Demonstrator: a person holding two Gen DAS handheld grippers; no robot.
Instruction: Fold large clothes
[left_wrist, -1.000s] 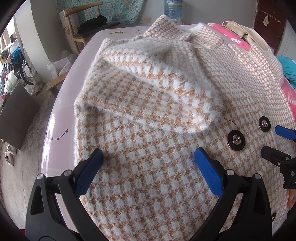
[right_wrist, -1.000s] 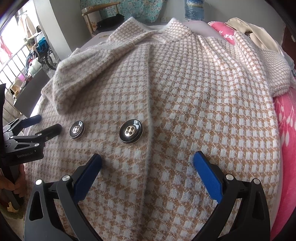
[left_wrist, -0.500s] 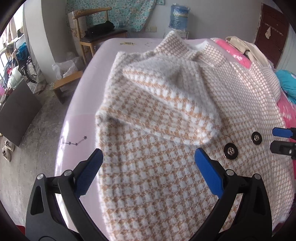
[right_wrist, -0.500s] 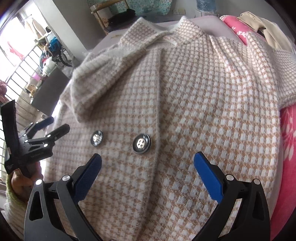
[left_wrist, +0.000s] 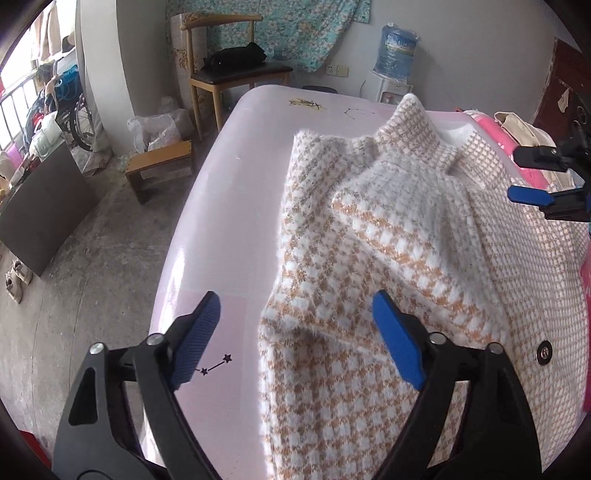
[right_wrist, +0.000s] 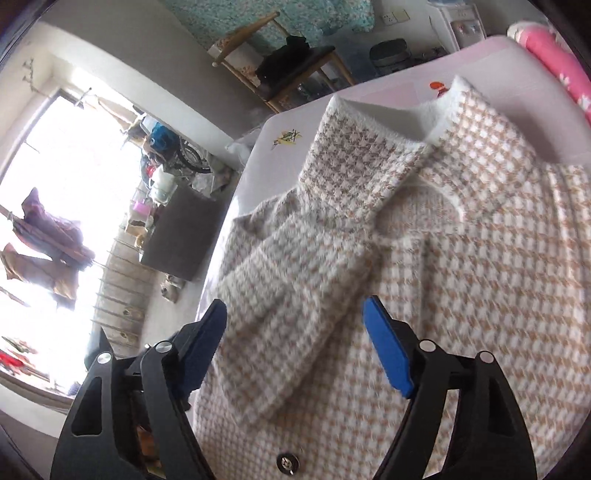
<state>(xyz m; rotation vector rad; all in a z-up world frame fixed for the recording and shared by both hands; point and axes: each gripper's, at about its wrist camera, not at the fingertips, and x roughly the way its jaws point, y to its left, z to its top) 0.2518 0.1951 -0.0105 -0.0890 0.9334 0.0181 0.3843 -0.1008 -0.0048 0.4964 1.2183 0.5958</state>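
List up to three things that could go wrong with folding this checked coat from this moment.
1. The folded-over sleeve is loose and bunched; pinching it may drag it off the coat.
2. The left gripper, closing, straddles the coat's edge and may catch only fluff.
3. The right gripper, also closing with nothing pressed, might snag the button.

Two downward wrist views, shared coat (left_wrist: 388, 258)
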